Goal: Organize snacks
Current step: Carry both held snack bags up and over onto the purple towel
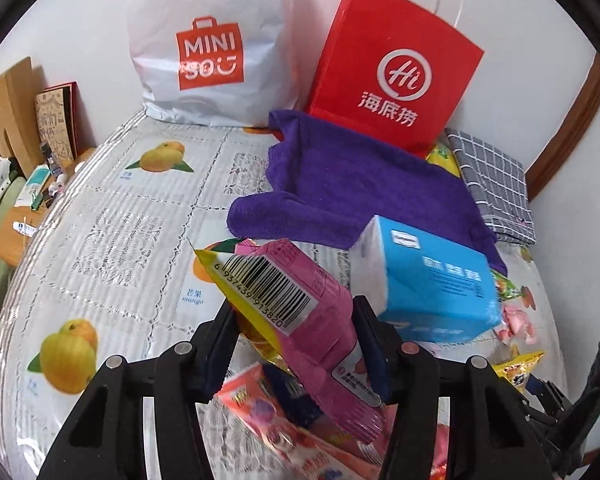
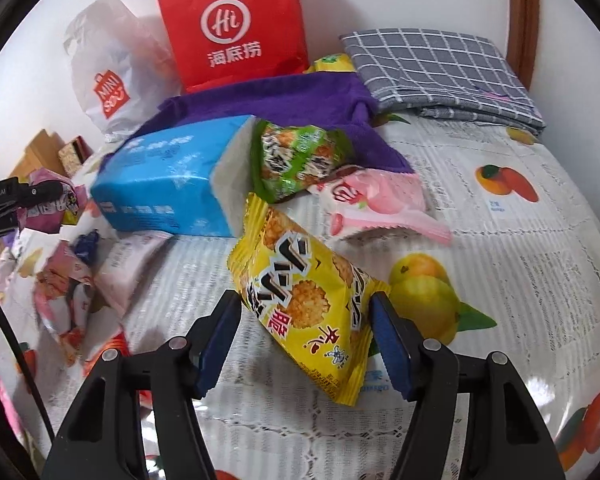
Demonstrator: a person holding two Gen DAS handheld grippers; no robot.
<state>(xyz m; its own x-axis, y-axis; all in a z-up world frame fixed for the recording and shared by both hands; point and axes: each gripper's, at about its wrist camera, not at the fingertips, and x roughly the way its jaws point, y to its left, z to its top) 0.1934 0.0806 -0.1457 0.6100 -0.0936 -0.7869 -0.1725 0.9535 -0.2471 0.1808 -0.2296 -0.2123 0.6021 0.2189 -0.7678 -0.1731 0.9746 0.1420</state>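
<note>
My left gripper [image 1: 296,332] is shut on a pink snack packet [image 1: 308,300] with a barcode and a yellow edge, holding it tilted above the table. More packets [image 1: 268,412] lie under it between the fingers. In the right wrist view my right gripper [image 2: 304,312] is shut on a yellow rice-cracker packet [image 2: 300,300], both pads against its sides, with its shadow on the cloth below. A green packet [image 2: 296,156] and a pink-white packet [image 2: 372,204] lie just beyond it. Several other snacks [image 2: 68,280] are heaped at the left.
A blue tissue pack [image 1: 432,280] lies mid-table on the fruit-print tablecloth [image 1: 120,240]. Behind it are a purple towel [image 1: 340,184], a red paper bag [image 1: 392,72], a white shopping bag [image 1: 208,48] and a folded grey checked cloth [image 1: 492,184]. The wall is close behind.
</note>
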